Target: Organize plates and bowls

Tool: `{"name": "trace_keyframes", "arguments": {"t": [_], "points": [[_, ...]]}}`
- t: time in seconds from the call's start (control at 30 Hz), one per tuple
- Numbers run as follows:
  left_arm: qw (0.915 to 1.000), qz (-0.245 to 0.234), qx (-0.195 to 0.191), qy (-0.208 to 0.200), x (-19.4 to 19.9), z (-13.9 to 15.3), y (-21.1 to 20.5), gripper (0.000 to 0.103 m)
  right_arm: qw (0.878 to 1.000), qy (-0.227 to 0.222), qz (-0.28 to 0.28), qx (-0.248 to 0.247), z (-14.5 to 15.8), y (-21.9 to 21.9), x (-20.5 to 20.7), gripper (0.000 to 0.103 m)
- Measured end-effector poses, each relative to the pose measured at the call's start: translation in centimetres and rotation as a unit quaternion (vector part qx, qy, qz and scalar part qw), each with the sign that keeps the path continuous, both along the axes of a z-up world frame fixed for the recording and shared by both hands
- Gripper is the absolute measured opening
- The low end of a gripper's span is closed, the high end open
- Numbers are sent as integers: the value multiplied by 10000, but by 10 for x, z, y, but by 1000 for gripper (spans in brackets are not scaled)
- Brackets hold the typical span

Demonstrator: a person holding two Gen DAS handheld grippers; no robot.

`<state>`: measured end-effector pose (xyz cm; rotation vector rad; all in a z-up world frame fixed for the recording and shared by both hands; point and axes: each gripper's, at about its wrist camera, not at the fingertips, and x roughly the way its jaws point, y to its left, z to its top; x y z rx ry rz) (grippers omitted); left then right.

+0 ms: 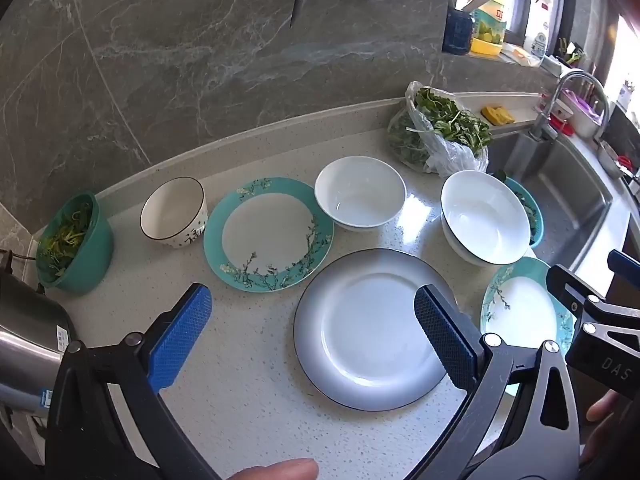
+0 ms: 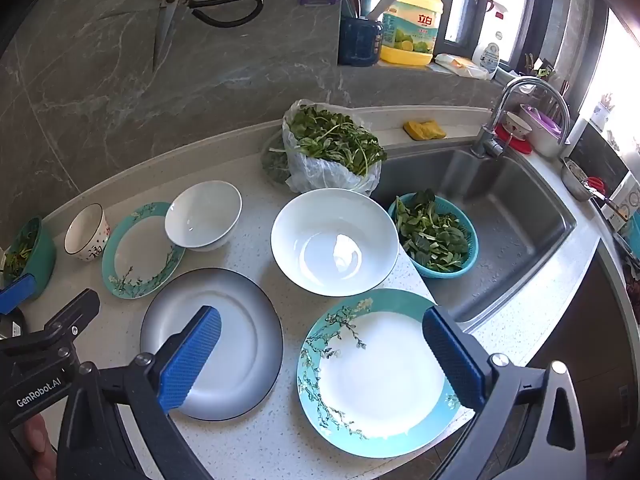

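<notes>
Open tongs, speckled countertop — marble wall, steel sink

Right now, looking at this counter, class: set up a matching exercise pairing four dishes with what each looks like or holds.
Column 1
1. small bowl
2. grey plate
3. green tub
4. large white bowl

Column 2
a. holds leafy scraps
b. empty, thin dark rim, next to the sink basket
c. black characters on its side
d. dark edge fading to a white centre

Pairs: 1-c, 2-d, 3-a, 4-b
</notes>
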<state>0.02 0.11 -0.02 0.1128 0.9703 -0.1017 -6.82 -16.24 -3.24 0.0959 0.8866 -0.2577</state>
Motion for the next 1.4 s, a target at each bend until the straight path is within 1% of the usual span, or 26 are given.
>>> {"name": "trace_keyframes", "arguments": {"t": [0.27,0.3,0.57,0.77,0.9,1.4], "points": [[9999,-103,100,-83,-2,4,1,103,10000,-21,2,15,0,1,-1,103],[10000,-14,71,-41,-3,-2,2,103,10000,-19,4,13,0,1,-1,103],[10000,7,81,-37,-3,-4,2,103,10000,-18,8,11,0,3,-1,103],[10000,12,79,-32,-3,-4,2,103,10000,-18,22,-1,2,-2,1,103],[10000,25,71,-33,-2,-3,3,103,10000,-16,22,3,1,5,1,103],[10000,21,69,-25,-1,-3,5,103,10000,-10,23,3,1,5,1,103]]}}
